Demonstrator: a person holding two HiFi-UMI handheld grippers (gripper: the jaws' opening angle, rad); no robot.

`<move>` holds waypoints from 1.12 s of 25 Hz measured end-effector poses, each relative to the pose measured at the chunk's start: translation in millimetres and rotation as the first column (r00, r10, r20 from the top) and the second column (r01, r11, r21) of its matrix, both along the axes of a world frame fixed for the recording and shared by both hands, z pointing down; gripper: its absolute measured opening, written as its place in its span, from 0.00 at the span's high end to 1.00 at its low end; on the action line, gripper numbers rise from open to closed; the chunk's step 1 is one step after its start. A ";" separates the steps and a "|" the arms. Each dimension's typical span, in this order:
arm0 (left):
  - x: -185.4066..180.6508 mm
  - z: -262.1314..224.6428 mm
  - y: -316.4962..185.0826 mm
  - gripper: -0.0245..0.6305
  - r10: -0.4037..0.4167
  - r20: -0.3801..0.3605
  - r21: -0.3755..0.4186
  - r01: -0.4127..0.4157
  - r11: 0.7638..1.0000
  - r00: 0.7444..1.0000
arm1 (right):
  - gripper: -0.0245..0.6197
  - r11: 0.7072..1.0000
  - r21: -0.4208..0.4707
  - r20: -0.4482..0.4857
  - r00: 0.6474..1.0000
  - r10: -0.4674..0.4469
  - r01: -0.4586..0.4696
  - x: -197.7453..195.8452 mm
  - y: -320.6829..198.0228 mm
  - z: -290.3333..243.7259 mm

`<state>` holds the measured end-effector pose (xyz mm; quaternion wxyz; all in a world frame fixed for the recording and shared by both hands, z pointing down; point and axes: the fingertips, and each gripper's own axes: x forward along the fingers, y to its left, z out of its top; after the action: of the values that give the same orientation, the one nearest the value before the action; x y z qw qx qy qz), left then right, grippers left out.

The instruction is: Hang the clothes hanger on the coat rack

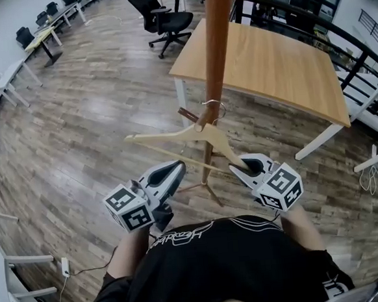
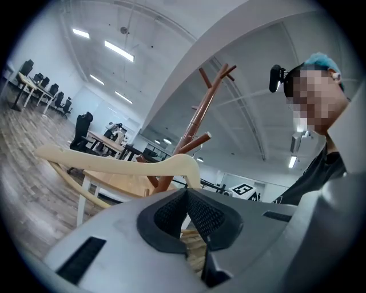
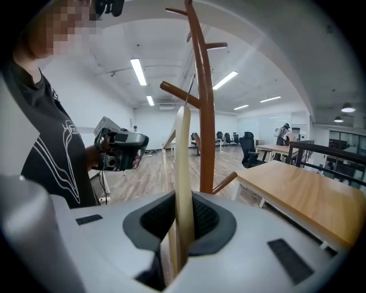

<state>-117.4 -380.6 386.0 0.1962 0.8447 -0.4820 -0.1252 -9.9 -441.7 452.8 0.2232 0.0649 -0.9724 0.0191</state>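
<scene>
Pale wood is what we are handling: the clothes hanger [image 1: 194, 135] is up in the air against the coat rack [image 1: 216, 41], which stands on the floor by the near left corner of a wooden surface [image 1: 280, 68]. On the left, our left gripper [image 1: 177, 167] has its jaws pressed together on nothing, with the tips just short of the hanger's lower bar. In the middle, the wire hook [image 1: 212, 103] sits right at the pole beside a low peg [image 1: 187, 115]; we cannot tell whether it bears on the peg. On the right, our right gripper [image 1: 239, 167] is clamped on the end of the hanger's right arm.

We judge that the hooking step is in hand. The next move calls for settling the hook over the peg, then letting go. The head view shows hook, pole and both grippers together. Only the right gripper view shows the wood pinched between the pads, and only the left gripper view shows that those jaws hold nothing.
</scene>
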 end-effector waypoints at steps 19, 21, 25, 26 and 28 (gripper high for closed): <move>-13.0 34.2 -12.5 0.95 -0.020 -0.024 -0.090 0.017 0.996 1.000 | 0.84 0.997 0.072 -0.055 0.998 0.013 -0.009 -8.6 -31.3 38.8; -13.7 37.5 -12.4 0.95 -0.013 -0.028 -0.094 0.010 0.996 1.000 | 0.84 0.997 0.071 -0.037 0.999 0.021 -0.019 -9.3 -34.5 37.3; -10.6 40.7 -10.4 0.95 0.004 -0.030 -0.094 -0.007 0.996 1.000 | 0.84 0.994 0.101 -0.010 0.999 0.048 -0.047 -5.6 -38.3 33.0; -9.3 40.2 -10.4 0.95 0.009 -0.031 -0.092 -0.012 0.996 0.999 | 0.84 0.991 0.119 -0.011 0.998 0.056 -0.054 -3.8 -39.0 32.0; -6.6 39.3 -10.6 0.95 0.023 -0.031 -0.088 -0.026 0.996 0.999 | 0.84 0.987 0.146 -0.012 0.997 0.073 -0.071 0.5 -39.9 29.5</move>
<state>-124.0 -391.2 425.3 0.2421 0.8391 -0.4737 -0.1137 -9.4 -481.6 482.3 0.2253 0.1163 -0.9663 -0.0445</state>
